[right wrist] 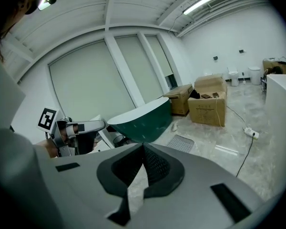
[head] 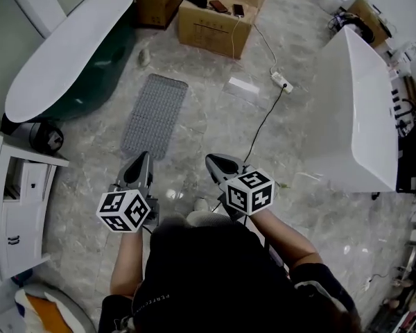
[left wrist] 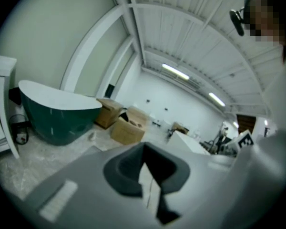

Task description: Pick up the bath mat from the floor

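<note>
The grey, studded bath mat (head: 154, 115) lies flat on the marble floor beside the green bathtub; it also shows in the right gripper view as the mat (right wrist: 181, 143). Both grippers are held above the floor, short of the mat's near end. My left gripper (head: 142, 157) points at the mat's near edge with its jaws together and nothing between them. The right gripper (head: 215, 159) is off to the right of the mat, jaws closed and empty. In their own views the left gripper (left wrist: 144, 146) and right gripper (right wrist: 143, 146) show pads meeting at the tips.
A green bathtub (head: 69, 54) with a white rim stands left of the mat. Cardboard boxes (head: 211, 23) sit beyond it. A white tub (head: 357, 109) is at the right, with a power strip (head: 282, 82) and black cable on the floor. A white cabinet (head: 14, 200) is at the near left.
</note>
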Action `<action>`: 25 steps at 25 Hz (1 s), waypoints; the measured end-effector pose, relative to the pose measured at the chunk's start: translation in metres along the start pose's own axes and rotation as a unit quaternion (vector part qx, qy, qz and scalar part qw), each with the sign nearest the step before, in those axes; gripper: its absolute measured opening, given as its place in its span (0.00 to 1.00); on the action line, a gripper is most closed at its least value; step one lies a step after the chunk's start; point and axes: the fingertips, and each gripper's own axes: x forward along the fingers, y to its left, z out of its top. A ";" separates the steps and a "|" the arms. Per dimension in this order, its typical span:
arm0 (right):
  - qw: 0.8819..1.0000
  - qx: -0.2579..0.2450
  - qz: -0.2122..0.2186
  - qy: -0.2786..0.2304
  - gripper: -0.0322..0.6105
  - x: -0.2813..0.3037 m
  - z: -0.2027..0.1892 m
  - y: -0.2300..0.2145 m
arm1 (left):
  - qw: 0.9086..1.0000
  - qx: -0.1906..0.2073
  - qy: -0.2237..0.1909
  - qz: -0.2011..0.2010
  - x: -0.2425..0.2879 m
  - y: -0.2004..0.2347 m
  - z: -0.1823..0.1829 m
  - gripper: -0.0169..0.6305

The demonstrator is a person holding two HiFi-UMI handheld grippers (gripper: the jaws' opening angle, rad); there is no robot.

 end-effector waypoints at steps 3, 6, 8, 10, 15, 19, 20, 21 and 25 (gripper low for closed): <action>1.000 -0.004 0.001 0.006 0.05 0.005 0.005 -0.009 | 0.999 -0.041 -0.011 -0.004 0.005 0.002 0.003 0.03; 1.000 -0.001 0.005 0.009 0.05 0.011 0.013 -0.017 | 0.999 -0.052 -0.011 0.005 0.012 0.008 0.007 0.03; 1.000 0.002 0.011 0.010 0.05 0.017 0.018 -0.021 | 0.999 -0.029 -0.002 0.017 0.019 0.013 0.010 0.03; 1.000 0.003 0.015 0.012 0.05 0.025 0.022 -0.024 | 1.000 -0.012 0.003 0.021 0.028 0.017 0.013 0.03; 1.000 0.007 0.015 0.022 0.05 0.054 0.033 -0.039 | 1.000 0.001 0.004 0.013 0.059 0.029 0.026 0.03; 1.000 -0.005 0.012 0.026 0.05 0.087 0.057 -0.048 | 1.000 -0.007 0.003 0.008 0.088 0.055 0.040 0.03; 0.999 -0.009 0.012 0.029 0.05 0.096 0.063 -0.049 | 1.000 -0.007 0.002 0.008 0.095 0.062 0.045 0.03; 0.999 -0.014 0.013 0.032 0.05 0.104 0.070 -0.051 | 1.000 -0.006 0.002 0.008 0.103 0.068 0.049 0.03; 0.999 -0.021 0.011 0.039 0.05 0.137 0.097 -0.064 | 1.000 0.000 0.008 0.011 0.133 0.090 0.067 0.03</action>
